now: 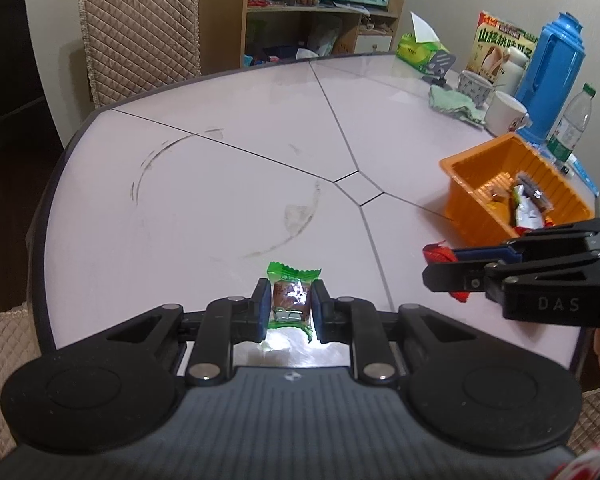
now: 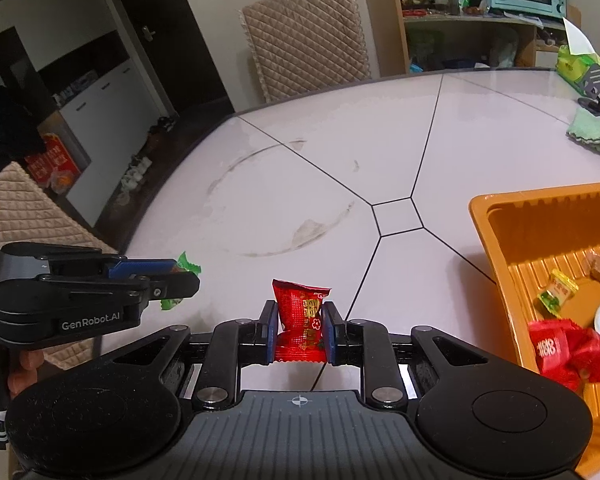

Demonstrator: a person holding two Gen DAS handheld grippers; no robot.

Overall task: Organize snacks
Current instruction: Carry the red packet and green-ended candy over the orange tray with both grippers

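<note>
Left gripper (image 1: 290, 306) is clamped on a green-wrapped snack (image 1: 291, 298), held clear above the table (image 1: 220, 184). Right gripper (image 2: 299, 326) is pinched on a red snack packet (image 2: 301, 320), also off the tabletop. Green one is small, crinkly, with a brown filling showing; red one is puffy with gold print. Further right, the orange tray (image 2: 496, 248) already holds several wrapped snacks. Likely well along: no loose snacks visible on the table, these two not yet dropped in.

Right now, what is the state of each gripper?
Left gripper: closed on the green-wrapped snack packet.
Right gripper: closed on the red foil snack packet.
</note>
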